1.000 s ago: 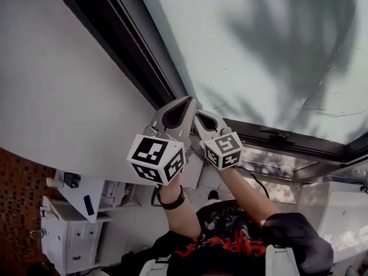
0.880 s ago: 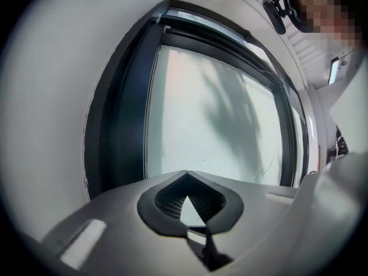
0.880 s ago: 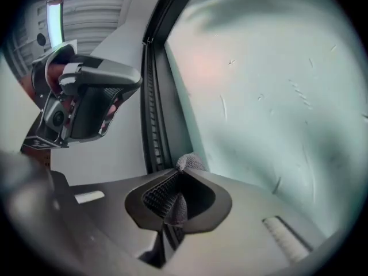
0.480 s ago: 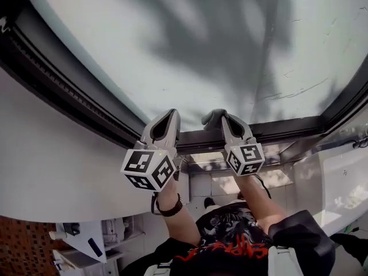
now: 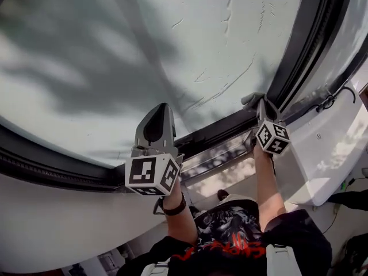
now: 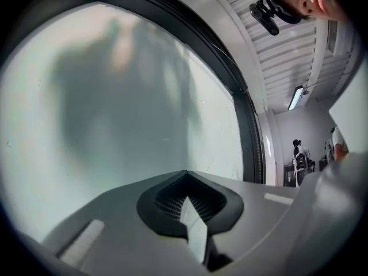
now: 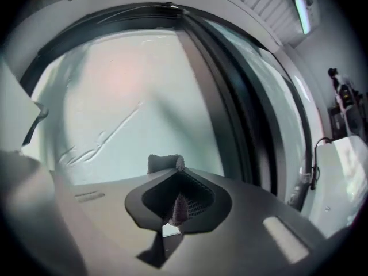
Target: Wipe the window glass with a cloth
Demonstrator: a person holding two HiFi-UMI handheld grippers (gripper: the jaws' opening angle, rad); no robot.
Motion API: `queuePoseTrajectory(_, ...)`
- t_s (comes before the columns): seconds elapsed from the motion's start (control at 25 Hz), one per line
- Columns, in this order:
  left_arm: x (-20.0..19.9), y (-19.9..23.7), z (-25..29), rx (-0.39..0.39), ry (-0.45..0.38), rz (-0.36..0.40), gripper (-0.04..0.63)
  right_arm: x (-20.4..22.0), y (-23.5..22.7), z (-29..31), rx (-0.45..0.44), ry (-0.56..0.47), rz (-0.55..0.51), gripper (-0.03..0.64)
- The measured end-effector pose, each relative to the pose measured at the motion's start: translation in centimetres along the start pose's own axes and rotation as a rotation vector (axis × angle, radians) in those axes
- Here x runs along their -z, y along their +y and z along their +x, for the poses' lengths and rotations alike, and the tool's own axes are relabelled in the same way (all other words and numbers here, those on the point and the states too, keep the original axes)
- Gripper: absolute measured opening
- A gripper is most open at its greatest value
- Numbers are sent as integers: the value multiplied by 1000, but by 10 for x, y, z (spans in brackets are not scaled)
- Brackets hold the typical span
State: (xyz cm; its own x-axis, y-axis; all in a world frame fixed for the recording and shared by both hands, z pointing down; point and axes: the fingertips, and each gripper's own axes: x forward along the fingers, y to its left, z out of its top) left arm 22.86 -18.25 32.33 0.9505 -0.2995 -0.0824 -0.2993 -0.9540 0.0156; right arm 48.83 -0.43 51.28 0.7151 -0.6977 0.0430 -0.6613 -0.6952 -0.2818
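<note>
Down by the right edge of the window glass (image 5: 190, 33), the right gripper (image 5: 259, 102) is pinched tight on a little gray cloth (image 5: 250, 100), and the left gripper (image 5: 156, 115) is closed on nothing. Streaks (image 5: 224, 85) show, so I think most wiping is left. The cloth's bunched tip pokes toward the glass; its long way is hidden.

The window glass (image 5: 172, 45) is the surface in use and fills the head view from 9 o'clock round to 2 o'clock, with thin streaks (image 5: 224, 85) on it toward 1 o'clock. At 3 o'clock the grey cloth (image 5: 248, 100), pinched in the right claw (image 5: 260, 102), lies against the pane beside the dark window frame (image 5: 230, 132). A sunlit strip of tiled floor (image 5: 230, 183) shows below the frame at 5 o'clock.
</note>
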Motion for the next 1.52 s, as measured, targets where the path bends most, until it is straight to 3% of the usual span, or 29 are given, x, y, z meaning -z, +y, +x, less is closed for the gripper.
queuePoseTrajectory(0.12,13,-6,2,-30,47,13,17,-20,-50,-1,150,-36,0,17)
queuePoseTrajectory(0.2,19,2,-7,-71,61,10,17,-16,-39,5,118,-38,13,18)
queuePoseTrajectory(0.32,16,26,-35,-135,53,8,17,13,49,10,-97,-21,26,18)
queuePoseTrajectory(0.44,13,61,-79,-228,63,15,17,55,186,-15,-378,12,3,18)
queuePoseTrajectory(0.68,-2,129,-205,-481,66,38,17,148,445,-113,-914,199,23,17)
queuePoseTrajectory(0.84,-20,141,-280,-589,52,70,17,190,549,-162,-1089,288,31,17)
queuePoseTrajectory(1.0,-36,147,-338,-668,40,94,17,222,588,-174,-1117,355,37,18)
queuePoseTrajectory(1.2,-34,165,-372,-699,48,71,17,253,578,-145,-981,446,59,18)
queuePoseTrajectory(1.36,-19,161,-327,-599,62,43,17,236,520,-109,-878,412,41,18)
queuePoseTrajectory(1.52,-17,136,-248,-383,71,41,17,191,442,-77,-762,343,53,18)
